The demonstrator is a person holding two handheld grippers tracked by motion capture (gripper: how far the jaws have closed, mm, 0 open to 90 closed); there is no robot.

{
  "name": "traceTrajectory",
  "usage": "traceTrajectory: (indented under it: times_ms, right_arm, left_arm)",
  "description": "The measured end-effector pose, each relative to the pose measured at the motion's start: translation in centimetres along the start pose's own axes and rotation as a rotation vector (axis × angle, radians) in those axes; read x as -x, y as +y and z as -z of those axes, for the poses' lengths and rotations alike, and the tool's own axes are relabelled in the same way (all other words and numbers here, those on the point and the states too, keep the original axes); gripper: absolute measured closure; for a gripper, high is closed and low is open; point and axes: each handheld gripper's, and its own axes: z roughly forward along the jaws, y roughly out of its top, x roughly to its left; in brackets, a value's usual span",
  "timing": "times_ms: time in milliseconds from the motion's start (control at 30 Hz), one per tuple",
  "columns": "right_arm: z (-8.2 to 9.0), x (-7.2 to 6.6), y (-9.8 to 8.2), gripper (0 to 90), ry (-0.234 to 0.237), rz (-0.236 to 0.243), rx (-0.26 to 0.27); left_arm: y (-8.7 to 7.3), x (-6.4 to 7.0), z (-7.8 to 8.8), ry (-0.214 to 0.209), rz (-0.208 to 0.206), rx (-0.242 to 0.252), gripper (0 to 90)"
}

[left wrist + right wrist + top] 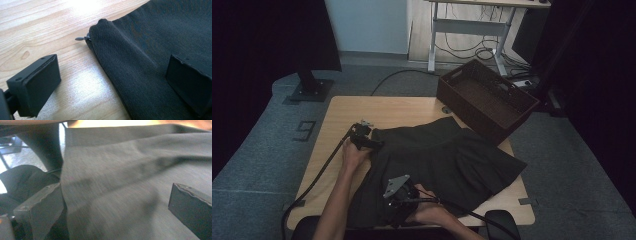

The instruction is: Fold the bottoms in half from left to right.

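A dark woven pleated skirt [442,157] lies spread on the pale wood-grain table [347,112]. Left tool [113,82] and right tool [117,212] both gape wide, straddling skirt edges, gripping nothing.

The skirt [130,182] between the right fingers [42,207] is blurred, its hem hidden behind the left one.

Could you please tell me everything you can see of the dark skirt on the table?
The skirt is dark woven cloth, spread flat on the wooden table, flaring toward the right. A small zip pull shows at its left corner. The open left gripper straddles that edge; the open right gripper straddles the near edge. It lies close to the brown basket.
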Motion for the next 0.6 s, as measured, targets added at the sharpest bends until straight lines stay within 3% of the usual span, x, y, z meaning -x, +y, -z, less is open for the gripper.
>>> traceTrajectory:
  times_ms: [167,433,533,600]
  right_arm:
    - [-2.8,-0.6,-0.1,0.0,0.008,0.028,-0.055]
    - [-5.1,-0.5,-1.1,0.0,-0.069,0.115,-0.129]
    - [-5.2,-0.1,-1.2,2.6,-0.065,0.080,-0.123]
    - [-4.9,0.4,-1.2,13.1,-0.061,0.055,-0.118]
  left_arm:
    - [0.0,-0.1,0.0,0.007,0.009,0.001,0.0]
    - [0.2,-0.4,-0.2,0.034,0.037,0.003,0.0]
    - [0.2,-0.5,-0.2,0.037,0.042,0.003,0.0]
    - [0.2,-0.5,-0.2,0.037,0.042,0.003,0.0]
